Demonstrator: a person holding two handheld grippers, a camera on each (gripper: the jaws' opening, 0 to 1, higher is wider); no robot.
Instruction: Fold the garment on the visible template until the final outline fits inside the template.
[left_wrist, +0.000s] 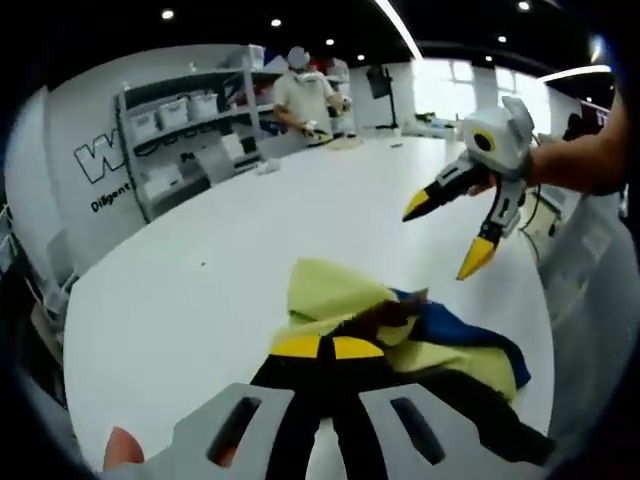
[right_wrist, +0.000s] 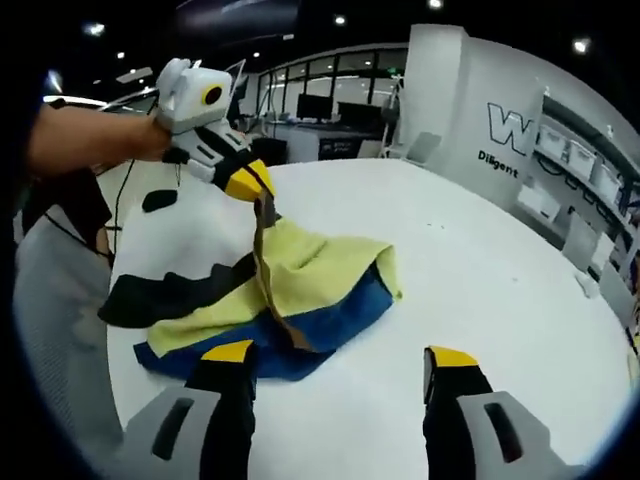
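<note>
A garment (right_wrist: 305, 268) of yellow, blue, brown and black cloth lies crumpled on the white table (right_wrist: 480, 260). My left gripper (right_wrist: 254, 187) is shut on a brown edge strip and holds it up above the pile, with the strip hanging down to the cloth. In the left gripper view its jaws (left_wrist: 328, 347) meet at their yellow tips right at the garment (left_wrist: 340, 295). My right gripper (right_wrist: 340, 355) stands open just short of the blue hem, nothing between its fingers. The left gripper view shows the right gripper (left_wrist: 447, 235) in the air beyond the cloth, jaws apart.
A black sleeve-like part (right_wrist: 160, 290) of the garment trails toward the table's edge. A small dark object (right_wrist: 158, 200) lies near that edge. Across the table a person (left_wrist: 303, 92) works by shelves with bins (left_wrist: 185, 110). A wide bare stretch of table (left_wrist: 230, 230) spreads past the cloth.
</note>
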